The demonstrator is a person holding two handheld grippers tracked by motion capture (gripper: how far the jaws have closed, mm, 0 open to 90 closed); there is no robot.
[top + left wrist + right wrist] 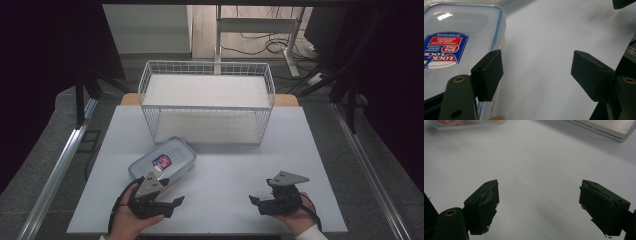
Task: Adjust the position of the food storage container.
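High view: the food container (162, 161) is lying flat on the desk (225, 175), lid on, in front of the wire rack (207, 101), not yet lifted. Left gripper (167, 203) is sitting just beside its near end, wide open, holding nothing; right gripper (256, 202) is resting well apart, also wide & empty.

Left gripper view: the container is lying next to one pad (487, 75), jaws not around it.

Right gripper view: jaws are gaping over bare desk. Judging by this, the grasp & any move to the rack are still to come.
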